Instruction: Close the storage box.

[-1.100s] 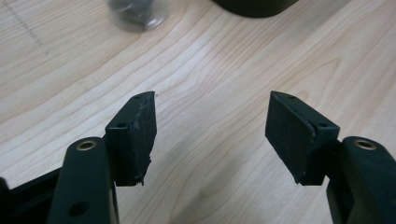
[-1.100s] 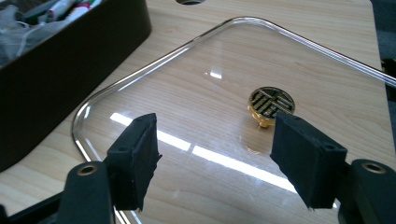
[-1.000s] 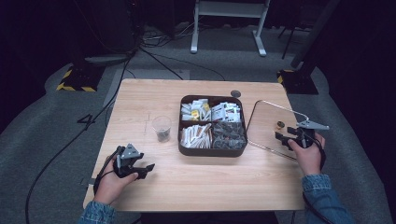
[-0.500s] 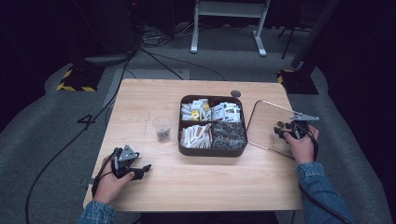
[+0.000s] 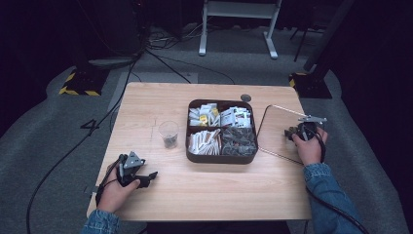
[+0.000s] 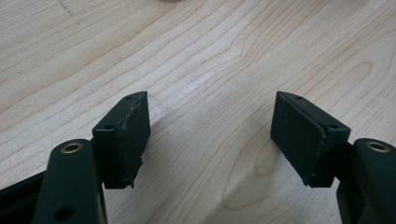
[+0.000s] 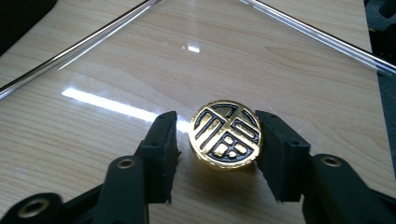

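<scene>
Right gripper was down at the table surface with a gold coin between its jaws. The jaws had just been closing; the right pad looked to be against the coin's edge, while a thin gap remained at the left pad, so I judged the grip not yet made. In the high view this gripper sat at the right of the frame, inside the clear tray that lies to the right of the divided box.

Progress, as a judgement: approach done, coin bracketed; closing fully, lifting and carrying still to come. Destination could not be read from the frames.

Coin: round, gold foil with a black embossed pattern of bars and small squares inside a ring, face up, flat on the transparent tray. Foil slightly crinkled at the rim. It lay at centre of the right gripper view, well apart from the tray's edges.

Left gripper was open over bare wood, nothing between the jaws; in the high view it rested at lower left of the table.
</scene>
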A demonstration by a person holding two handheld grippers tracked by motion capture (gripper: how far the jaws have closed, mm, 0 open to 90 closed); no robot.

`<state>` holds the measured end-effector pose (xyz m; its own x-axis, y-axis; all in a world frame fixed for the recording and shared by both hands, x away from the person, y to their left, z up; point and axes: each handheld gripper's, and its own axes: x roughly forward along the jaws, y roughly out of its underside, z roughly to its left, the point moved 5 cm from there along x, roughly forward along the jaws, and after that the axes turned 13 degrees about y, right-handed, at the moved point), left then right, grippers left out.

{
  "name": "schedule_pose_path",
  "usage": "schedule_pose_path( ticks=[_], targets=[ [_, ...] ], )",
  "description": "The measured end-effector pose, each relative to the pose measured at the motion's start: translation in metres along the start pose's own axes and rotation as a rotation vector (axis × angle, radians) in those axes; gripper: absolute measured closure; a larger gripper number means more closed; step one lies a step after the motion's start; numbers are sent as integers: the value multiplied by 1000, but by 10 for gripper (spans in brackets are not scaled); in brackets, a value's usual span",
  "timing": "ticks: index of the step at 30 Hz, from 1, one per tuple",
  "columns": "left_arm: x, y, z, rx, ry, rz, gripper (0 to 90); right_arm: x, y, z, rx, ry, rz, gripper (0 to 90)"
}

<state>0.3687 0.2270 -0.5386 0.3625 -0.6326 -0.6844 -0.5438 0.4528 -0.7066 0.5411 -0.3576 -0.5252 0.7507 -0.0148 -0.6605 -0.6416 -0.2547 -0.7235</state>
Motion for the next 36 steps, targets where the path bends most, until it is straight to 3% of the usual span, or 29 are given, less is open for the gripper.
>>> schedule_pose_path(
  ticks=[6,12,19,36],
  targets=[
    [0,0,0,1,-1,0,290,2,1,-4,61,-9,-11,575],
    [0,0,0,-1,0,-1,290,2,1,-3,54,10,-15,589],
    [0,0,0,-1,1,0,289,1,1,-6,94,-5,-20,591],
    [1,0,0,-2,-1,-2,286,-35,-30,-17,71,0,-90,591]
  ],
)
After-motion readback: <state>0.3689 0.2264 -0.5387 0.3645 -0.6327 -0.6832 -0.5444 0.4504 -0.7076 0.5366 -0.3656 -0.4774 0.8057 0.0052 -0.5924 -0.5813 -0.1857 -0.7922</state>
